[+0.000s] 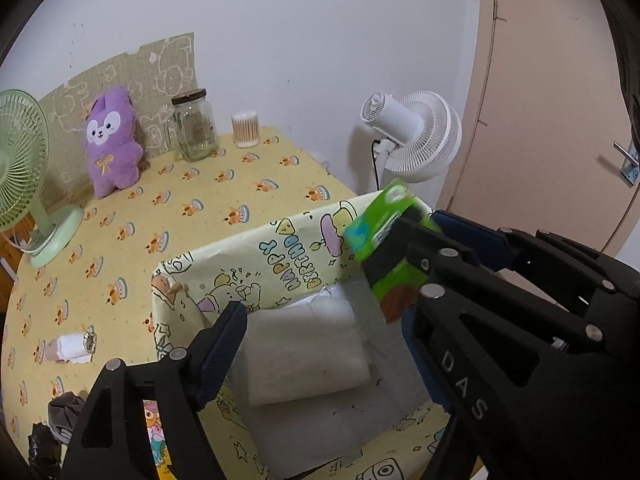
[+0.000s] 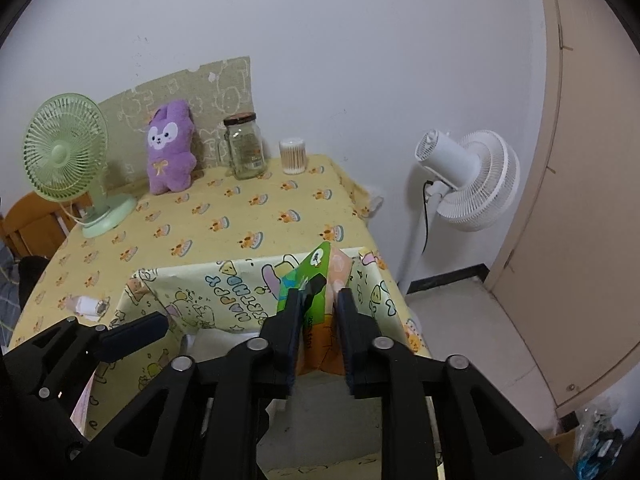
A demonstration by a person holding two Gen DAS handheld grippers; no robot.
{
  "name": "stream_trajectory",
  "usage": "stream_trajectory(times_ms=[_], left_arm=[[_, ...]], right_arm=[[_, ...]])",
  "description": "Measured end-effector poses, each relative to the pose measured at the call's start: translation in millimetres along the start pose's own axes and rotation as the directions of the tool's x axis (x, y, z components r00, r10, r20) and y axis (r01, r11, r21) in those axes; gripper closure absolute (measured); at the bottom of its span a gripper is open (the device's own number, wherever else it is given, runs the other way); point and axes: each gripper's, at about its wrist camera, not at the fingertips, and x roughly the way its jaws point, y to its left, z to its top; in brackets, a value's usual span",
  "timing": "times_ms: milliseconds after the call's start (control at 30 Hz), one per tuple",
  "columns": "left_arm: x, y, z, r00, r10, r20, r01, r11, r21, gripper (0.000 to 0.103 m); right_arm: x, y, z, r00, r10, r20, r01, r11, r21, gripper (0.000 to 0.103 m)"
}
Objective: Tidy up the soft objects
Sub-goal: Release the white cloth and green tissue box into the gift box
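Observation:
My right gripper (image 2: 320,300) is shut on a green and orange tissue pack (image 2: 320,280) and holds it over the right side of the open cartoon-print storage box (image 2: 208,284). The pack also shows in the left wrist view (image 1: 388,240), with the right gripper around it. My left gripper (image 1: 320,320) is open and empty above the box (image 1: 248,256). A folded white cloth (image 1: 304,352) lies inside the box. A purple plush rabbit (image 1: 110,140) leans on the back wall, also in the right wrist view (image 2: 170,146).
On the yellow tablecloth stand a green desk fan (image 2: 68,160), a glass jar (image 2: 244,148) and a cotton swab tub (image 2: 294,156). A small white roll (image 1: 72,346) lies left of the box. A white floor fan (image 2: 472,184) and a door are to the right.

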Motion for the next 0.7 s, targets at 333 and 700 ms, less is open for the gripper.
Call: stream_trajectory(times_ms=[333, 700], left_arm=[[-7, -6, -1, 1.0, -0.008, 0.023, 0.007, 1.0, 0.014, 0.019], [-28, -1, -6, 0.998, 0.014, 0.054, -0.014, 1.0, 0.009, 0.016]], right_arm=[[-10, -3, -2, 0.999, -0.041, -0.004, 0.041, 0.999, 0.012, 0.016], [-27, 8, -4, 0.999, -0.037, 0.013, 0.037, 0.999, 0.005, 0.013]])
